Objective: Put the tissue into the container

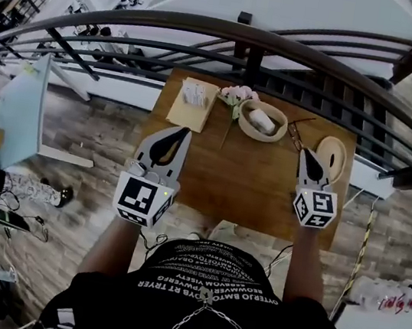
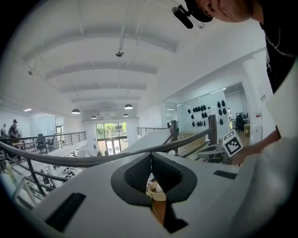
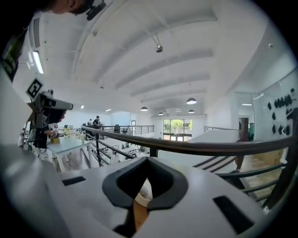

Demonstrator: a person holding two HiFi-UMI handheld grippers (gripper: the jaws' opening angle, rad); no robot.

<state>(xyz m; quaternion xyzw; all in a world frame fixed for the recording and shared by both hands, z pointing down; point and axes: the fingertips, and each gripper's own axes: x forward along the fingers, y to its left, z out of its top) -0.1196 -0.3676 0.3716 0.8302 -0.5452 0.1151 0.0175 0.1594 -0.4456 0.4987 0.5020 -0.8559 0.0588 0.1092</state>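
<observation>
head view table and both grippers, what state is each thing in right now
tissue box: upright on the table, white tissue showing at its top
oval bowl: uncovered, something white inside
round wooden plate: lying flat, apart from the bowl
glasses: lying between bowl and plate
left gripper: shut, nothing held
right gripper: shut, nothing held

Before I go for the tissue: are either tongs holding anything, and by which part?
Nothing is held. The left tongs and the right tongs are both shut and empty, hovering over the wooden table.
</observation>
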